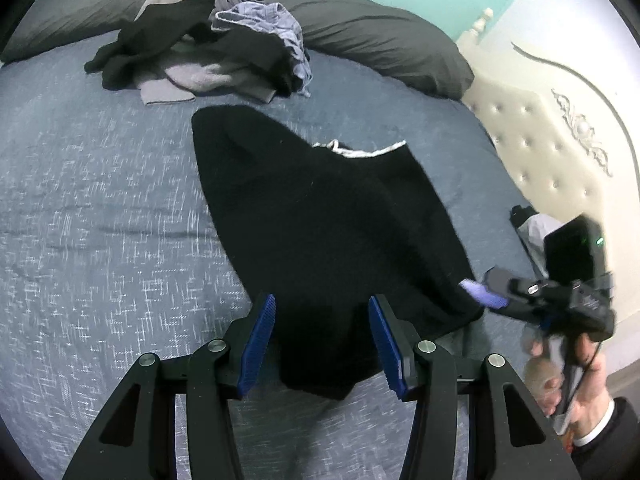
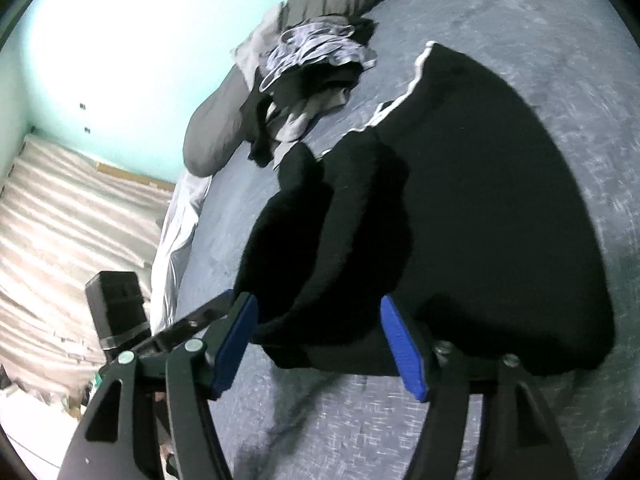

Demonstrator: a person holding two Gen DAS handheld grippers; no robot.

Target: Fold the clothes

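Observation:
A black garment [image 1: 312, 216] with a thin white trim [image 1: 372, 153] along its far edge lies spread on the blue-grey bed cover [image 1: 100, 200]. My left gripper [image 1: 322, 340] hovers over the garment's near edge, open, with the fabric lying between the blue pads [image 1: 260, 344] untouched. In the same view my right gripper [image 1: 484, 296] is at the garment's right corner, held by a hand [image 1: 580, 384]. In the right wrist view the right gripper [image 2: 320, 344] is open, a bunched fold of the black garment [image 2: 460, 208] sitting between its pads without being pinched.
A heap of black, grey and lilac clothes [image 1: 208, 52] lies at the far side of the bed against dark grey pillows [image 1: 380, 36]. A cream tufted headboard [image 1: 540, 128] stands on the right. In the right wrist view the floor [image 2: 60, 220] shows beyond the bed's edge.

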